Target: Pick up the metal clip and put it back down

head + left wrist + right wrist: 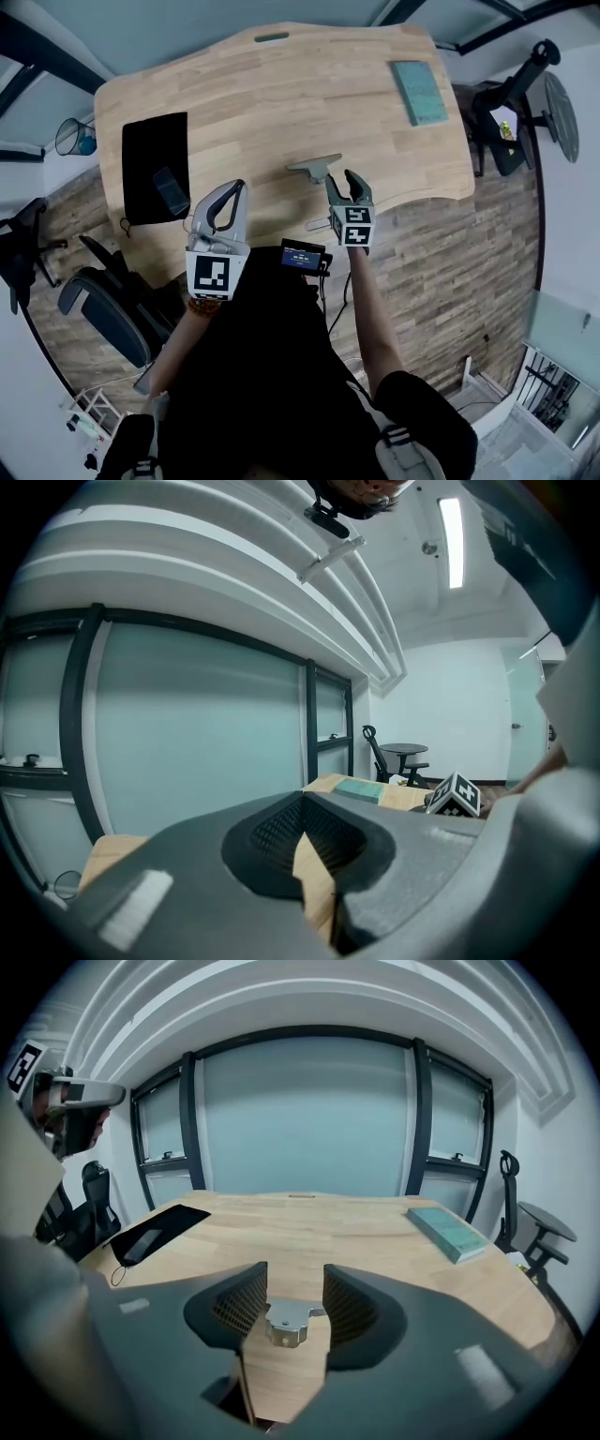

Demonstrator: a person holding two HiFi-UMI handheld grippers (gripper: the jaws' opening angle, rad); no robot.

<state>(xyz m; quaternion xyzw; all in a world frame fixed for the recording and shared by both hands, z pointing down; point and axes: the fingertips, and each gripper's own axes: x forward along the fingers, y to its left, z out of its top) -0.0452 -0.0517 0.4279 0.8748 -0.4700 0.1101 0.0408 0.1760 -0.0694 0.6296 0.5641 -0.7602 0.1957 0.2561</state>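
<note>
The metal clip [315, 167] lies flat on the wooden table [281, 103] near its front edge. My right gripper [343, 185] stands just behind it, tilted down, jaws open. In the right gripper view the clip [286, 1321] shows in the gap between the two pads of the right gripper [287, 1299], resting on the wood, with neither pad pressing on it. My left gripper [231, 193] hovers over the front edge to the left, apart from the clip. Seen from the left gripper view, the left gripper [302, 834] has its pads together with nothing in them.
A black pouch [155, 167] with a dark flat device on it lies at the table's left. A teal book [419, 91] sits at the far right. Office chairs [103, 300] stand at the left and right, and a bin [75, 138] is on the floor.
</note>
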